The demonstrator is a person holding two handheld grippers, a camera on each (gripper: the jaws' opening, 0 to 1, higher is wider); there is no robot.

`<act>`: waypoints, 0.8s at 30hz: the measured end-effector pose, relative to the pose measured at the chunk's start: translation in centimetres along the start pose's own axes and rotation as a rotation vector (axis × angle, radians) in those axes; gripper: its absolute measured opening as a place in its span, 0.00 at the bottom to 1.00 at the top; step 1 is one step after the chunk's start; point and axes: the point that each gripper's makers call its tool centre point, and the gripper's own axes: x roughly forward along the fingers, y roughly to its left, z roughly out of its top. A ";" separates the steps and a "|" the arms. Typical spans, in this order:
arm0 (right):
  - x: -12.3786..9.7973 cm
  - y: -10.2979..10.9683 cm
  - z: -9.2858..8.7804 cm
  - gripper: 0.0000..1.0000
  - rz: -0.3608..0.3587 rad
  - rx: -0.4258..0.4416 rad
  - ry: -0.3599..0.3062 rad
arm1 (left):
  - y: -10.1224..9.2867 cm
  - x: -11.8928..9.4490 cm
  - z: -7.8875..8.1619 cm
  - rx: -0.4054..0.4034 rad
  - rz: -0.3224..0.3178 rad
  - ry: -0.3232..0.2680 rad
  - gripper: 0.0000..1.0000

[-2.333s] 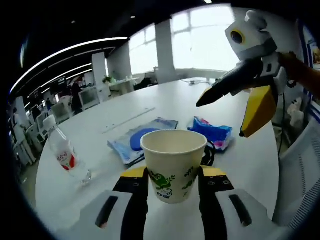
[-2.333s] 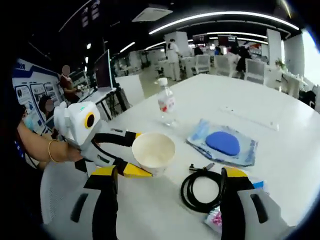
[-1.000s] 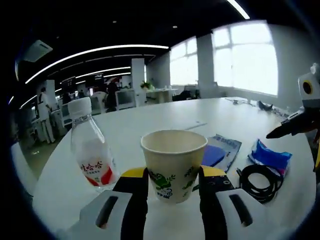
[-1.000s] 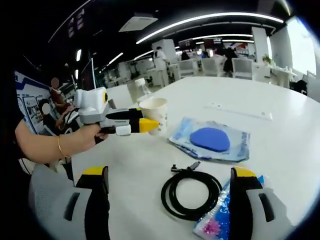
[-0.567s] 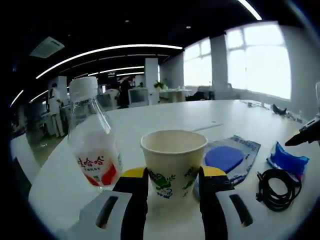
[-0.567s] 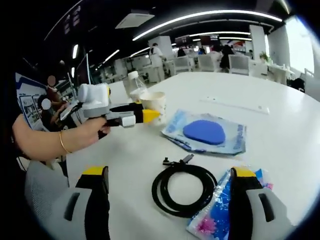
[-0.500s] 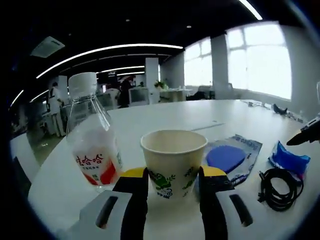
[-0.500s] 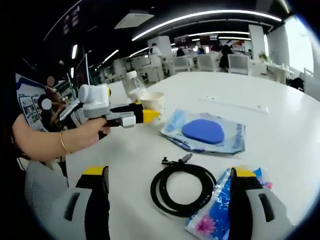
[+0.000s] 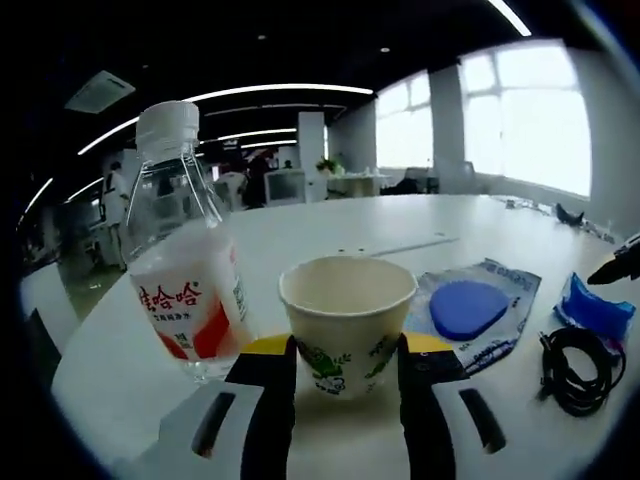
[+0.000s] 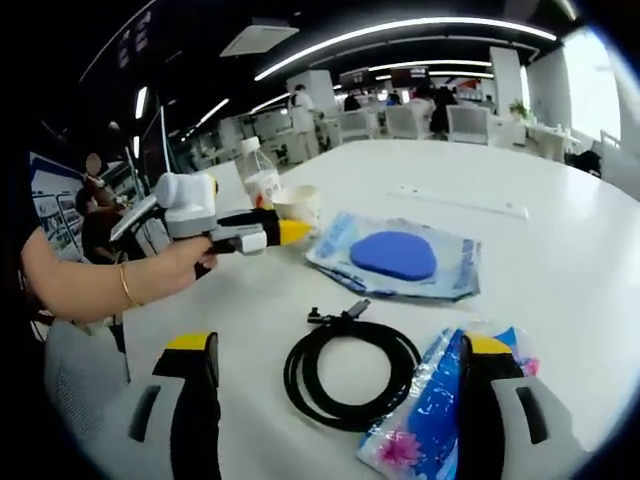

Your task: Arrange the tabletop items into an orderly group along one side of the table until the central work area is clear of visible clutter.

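While the left claw (image 9: 340, 372) squeezes the paper cup (image 9: 346, 318) between its two jaws, the cup sits low over the white desk (image 9: 330, 245), right at the tips of the jaws. A water bottle (image 9: 188, 268) stands just to the left of that claw, very near the cup. In the right gripper view the left claw (image 10: 290, 232) holds the cup (image 10: 297, 203) next to the bottle (image 10: 258, 178) at the far left side of the desk.

The bottle is tall and thin, so I think a small bump from the cup or the jaw could knock it over and make it roll. The cup is soft paper. A hard squeeze could squash it, and it could tip if it is let go before it rests flat.

The right claw (image 10: 330, 400) is wide open and holds nothing. A black cable (image 10: 348, 371) lies coiled between its jaws. A flowery blue packet (image 10: 440, 410) lies by its right jaw, and a clear bag with a blue pad (image 10: 392, 257) lies further ahead. The cable is floppy, so it could slip out or drag the packet along when grabbed.
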 end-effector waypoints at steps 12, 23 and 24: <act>-0.1 -0.3 -0.3 0.97 -0.013 0.003 0.005 | -0.2 -0.2 -0.8 -0.034 0.001 0.038 0.38; -0.7 -0.6 -0.1 0.98 -0.034 0.022 -0.017 | -1.0 -2.0 -1.3 -0.084 0.017 0.040 0.48; -0.7 -0.7 0.0 0.99 -0.041 0.025 -0.022 | -1.3 -2.2 -1.2 -0.075 0.003 0.038 0.48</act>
